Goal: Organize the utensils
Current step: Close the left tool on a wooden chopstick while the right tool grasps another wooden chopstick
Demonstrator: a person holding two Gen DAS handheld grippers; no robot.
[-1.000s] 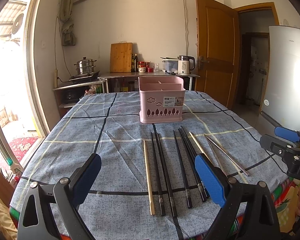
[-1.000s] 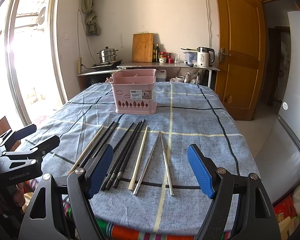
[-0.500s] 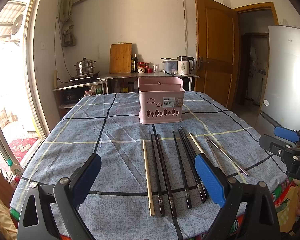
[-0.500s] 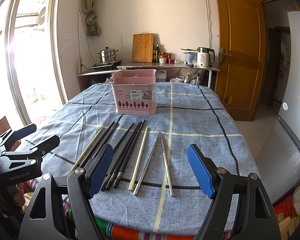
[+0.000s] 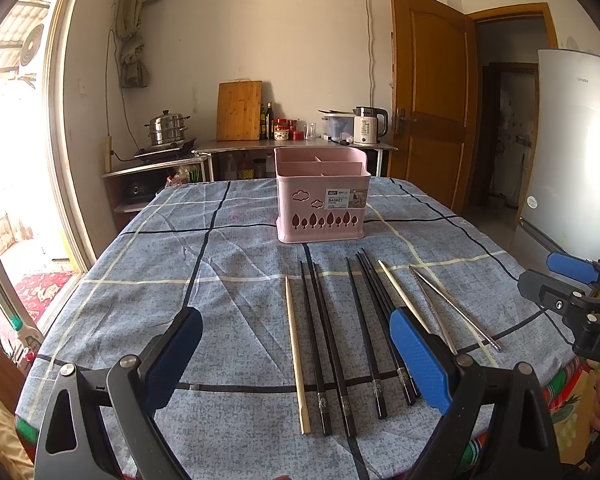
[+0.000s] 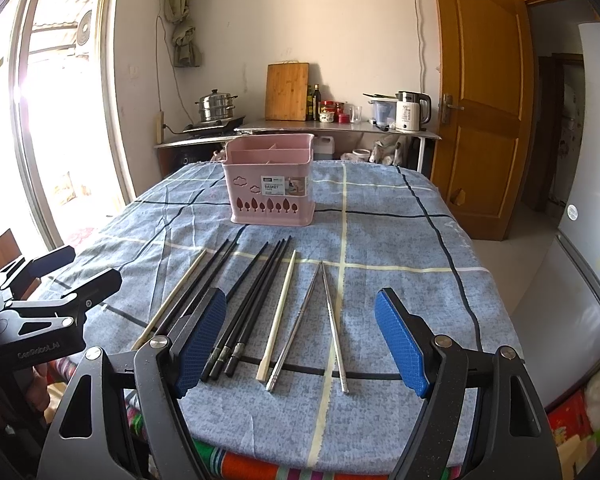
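Note:
A pink utensil basket [image 5: 322,196] with empty compartments stands on the blue checked tablecloth [image 5: 228,280]; it also shows in the right wrist view [image 6: 270,192]. Several chopsticks lie in a row in front of it: a wooden one [image 5: 296,360], several black ones [image 5: 328,344], a pale one [image 6: 278,316] and two metal ones [image 6: 332,320]. My left gripper [image 5: 296,356] is open and empty above the table's near edge. My right gripper [image 6: 300,340] is open and empty above the near ends of the chopsticks.
A counter behind the table holds a kettle [image 5: 368,126], a cutting board [image 5: 239,111], jars and a steamer pot [image 5: 168,128]. A wooden door [image 5: 428,100] and a fridge [image 5: 576,152] are at the right. A bright window is at the left.

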